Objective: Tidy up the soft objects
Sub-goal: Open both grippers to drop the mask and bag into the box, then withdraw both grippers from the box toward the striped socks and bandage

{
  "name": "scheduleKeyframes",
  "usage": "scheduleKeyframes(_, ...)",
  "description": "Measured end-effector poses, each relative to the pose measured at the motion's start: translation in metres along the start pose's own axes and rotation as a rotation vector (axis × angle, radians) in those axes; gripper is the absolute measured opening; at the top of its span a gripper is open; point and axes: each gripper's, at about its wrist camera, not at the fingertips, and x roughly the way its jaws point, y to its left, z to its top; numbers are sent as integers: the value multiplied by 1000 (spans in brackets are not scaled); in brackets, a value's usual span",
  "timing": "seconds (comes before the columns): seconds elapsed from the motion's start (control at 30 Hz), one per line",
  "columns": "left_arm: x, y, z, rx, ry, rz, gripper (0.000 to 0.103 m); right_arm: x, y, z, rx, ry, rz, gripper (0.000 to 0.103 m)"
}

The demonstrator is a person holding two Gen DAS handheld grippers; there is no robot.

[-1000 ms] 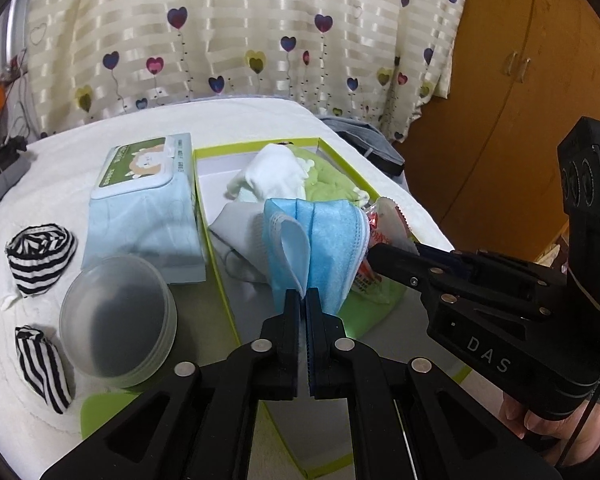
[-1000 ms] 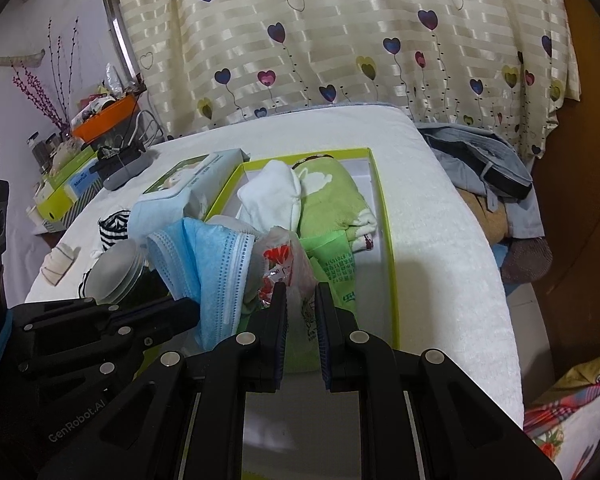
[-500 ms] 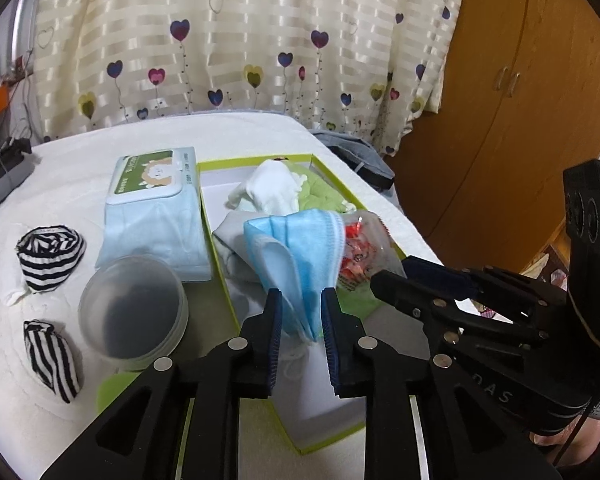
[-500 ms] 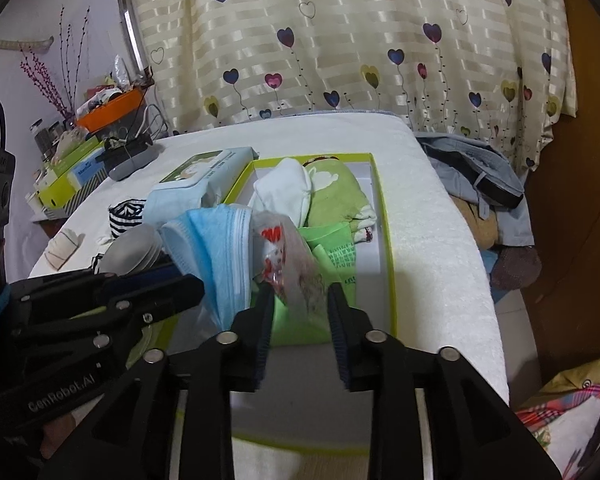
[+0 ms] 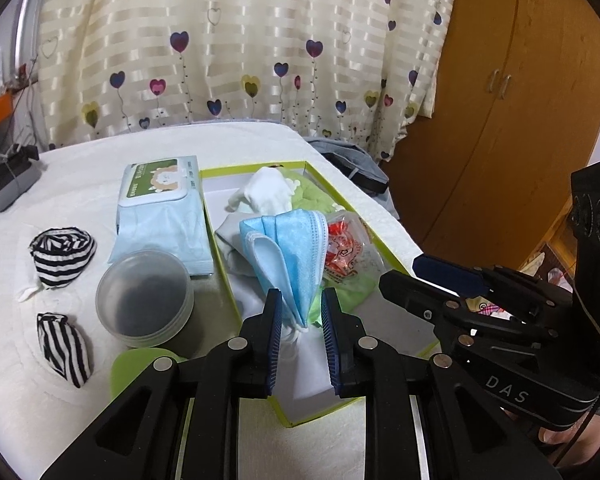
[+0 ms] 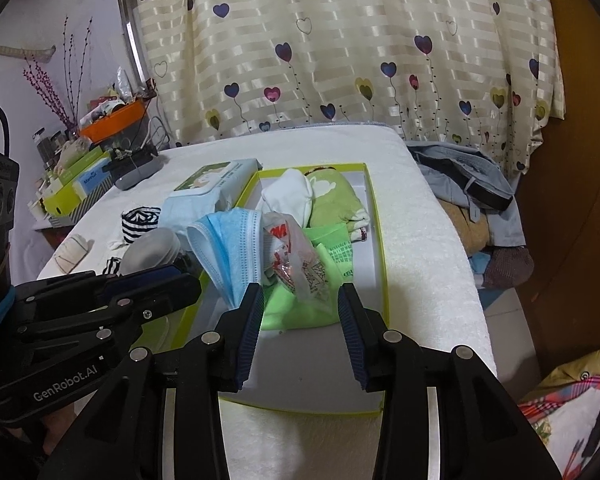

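Backdrop: cream striped curtain (image 5: 260,52) printed with hearts on stems, wooden wardrobe (image 5: 512,112) to its right.
Surface: white terry-covered bed (image 6: 428,248) carrying everything.
Box: shallow lime-edged box (image 6: 374,216) with a white floor, lying open on the bed.
Box contents: white sock (image 6: 290,196) and green garment (image 6: 332,196) at the far end; blue face mask (image 5: 288,248) standing up near the middle, beside a clear packet with red print (image 5: 346,248); folded green cloth (image 6: 300,308) under the packet.
Left gripper (image 5: 300,340): jaws parted a little, the lower tip of the mask and its white ear loop between the pads; contact with the pads cannot be told.
Right gripper (image 6: 300,320): jaws spread wide, hovering over the near end of the box, holding nothing, green cloth visible between the fingers.
Beside the box, left: pack of wet wipes (image 5: 160,208) touching the box wall, and a round translucent tub (image 5: 144,300) in front of it.
Further left: two black-and-white striped sock rolls (image 5: 62,256), apart from each other.
Off the bed, right: heap of grey clothes (image 6: 464,184).
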Motion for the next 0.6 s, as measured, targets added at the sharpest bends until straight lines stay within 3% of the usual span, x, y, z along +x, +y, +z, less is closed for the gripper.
scheduleKeyframes(0.6, -38, 1, -6, -1, -57, 3, 19, -34, 21, 0, -30, -75, -2, 41)
